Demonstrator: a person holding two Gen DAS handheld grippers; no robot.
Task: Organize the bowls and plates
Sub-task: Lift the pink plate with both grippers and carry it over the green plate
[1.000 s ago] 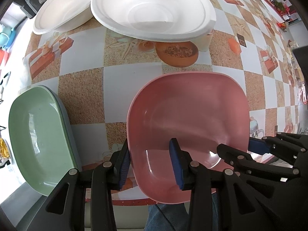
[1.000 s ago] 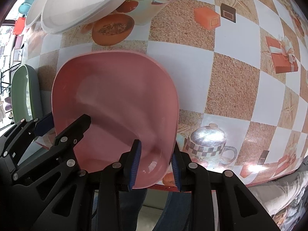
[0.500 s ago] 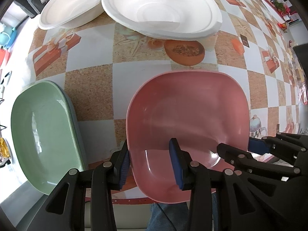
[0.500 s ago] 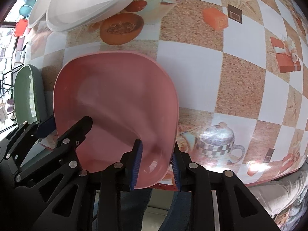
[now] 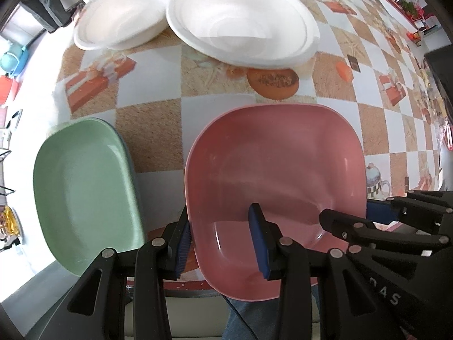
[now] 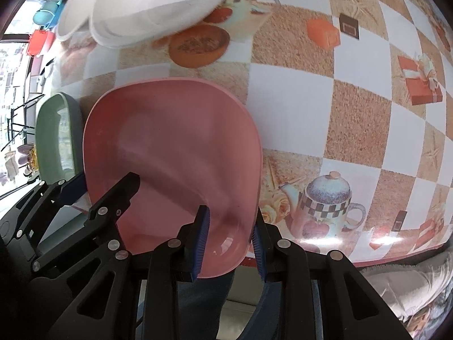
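Observation:
A pink square plate [image 5: 271,167] is held above the table's near edge by both grippers. My left gripper [image 5: 220,240] is shut on its left rim. My right gripper [image 6: 229,240] is shut on its right rim; the plate also shows in the right wrist view [image 6: 170,147]. A green plate [image 5: 82,181] sits stacked on a grey-blue one at the left, also seen in the right wrist view [image 6: 56,138]. Two white foam bowls stand at the back, one on the left [image 5: 121,11] and one on the right [image 5: 240,19].
The table [image 5: 153,130] has a checkered cloth with printed teapots and gift boxes. Its red front edge [image 6: 396,255] runs just below the plate. Clutter lies off the table at far left [image 5: 8,85].
Both grippers have lifted the pink plate and drawn it back toward the near edge. The white bowls and the green plate now look farther away.

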